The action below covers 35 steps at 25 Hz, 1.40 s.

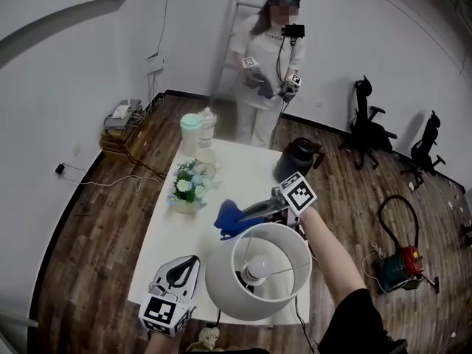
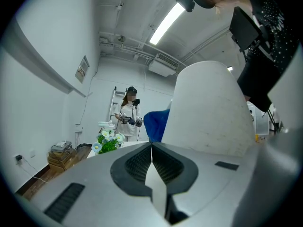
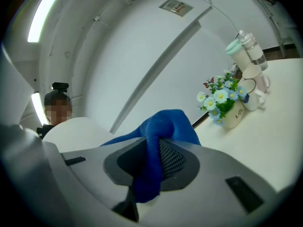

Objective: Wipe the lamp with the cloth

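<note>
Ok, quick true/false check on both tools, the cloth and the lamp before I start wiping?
1. The right tool is shut on the blue cloth. True.
2. The lamp stands at the near end of the white table. True.
3. The left tool grips the lamp. False: the left tool is shut on nothing, beside the lamp.
4. The flower pot sits between the lamp and the left tool. False: it stands farther up the table, beyond the blue cloth.
</note>
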Tool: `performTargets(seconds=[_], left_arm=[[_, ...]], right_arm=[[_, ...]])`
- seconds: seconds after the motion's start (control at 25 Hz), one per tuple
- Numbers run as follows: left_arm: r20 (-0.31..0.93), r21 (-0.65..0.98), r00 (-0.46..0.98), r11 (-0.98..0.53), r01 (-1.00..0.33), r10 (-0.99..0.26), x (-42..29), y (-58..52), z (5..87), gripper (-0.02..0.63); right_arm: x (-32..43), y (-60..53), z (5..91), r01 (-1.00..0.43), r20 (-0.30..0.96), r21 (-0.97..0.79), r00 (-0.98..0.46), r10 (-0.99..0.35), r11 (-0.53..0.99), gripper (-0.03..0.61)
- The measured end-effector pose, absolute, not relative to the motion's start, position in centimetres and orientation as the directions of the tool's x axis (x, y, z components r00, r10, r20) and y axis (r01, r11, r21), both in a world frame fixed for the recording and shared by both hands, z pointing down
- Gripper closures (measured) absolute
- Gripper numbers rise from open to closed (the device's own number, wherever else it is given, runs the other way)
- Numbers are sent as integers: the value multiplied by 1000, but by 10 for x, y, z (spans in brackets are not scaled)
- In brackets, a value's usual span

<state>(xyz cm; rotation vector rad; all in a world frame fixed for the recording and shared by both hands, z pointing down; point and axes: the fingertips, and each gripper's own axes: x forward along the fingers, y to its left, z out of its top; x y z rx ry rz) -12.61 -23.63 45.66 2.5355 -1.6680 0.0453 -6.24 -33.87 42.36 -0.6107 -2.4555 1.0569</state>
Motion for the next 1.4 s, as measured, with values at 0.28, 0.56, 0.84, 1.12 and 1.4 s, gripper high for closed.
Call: performTargets(seconds=[0.28, 0.56, 0.84, 1.12, 1.4], left_arm=[[83, 74, 402, -397, -915, -912, -125, -233, 458, 601], [49, 66, 383, -380, -923, -922, -133, -227, 446, 601], [32, 63, 358, -355, -933, -933, -140, -216, 439, 603], [39, 73, 341, -337, -939, -939, -145, -209, 447, 603], [57, 86, 346, -341, -936, -936, -142, -207, 458, 601]], right_arm=[[-62, -356, 397, 170, 278, -651, -853, 441, 740, 503], [-73, -316, 251, 415, 242, -392, -814, 528, 821, 503], [-97, -244, 253, 595, 514, -312, -550, 659, 740, 503], [-121, -240, 334, 547, 628, -495, -313, 713, 675, 503], [-126, -244, 420, 383, 729, -622, -34, 683, 683, 503]])
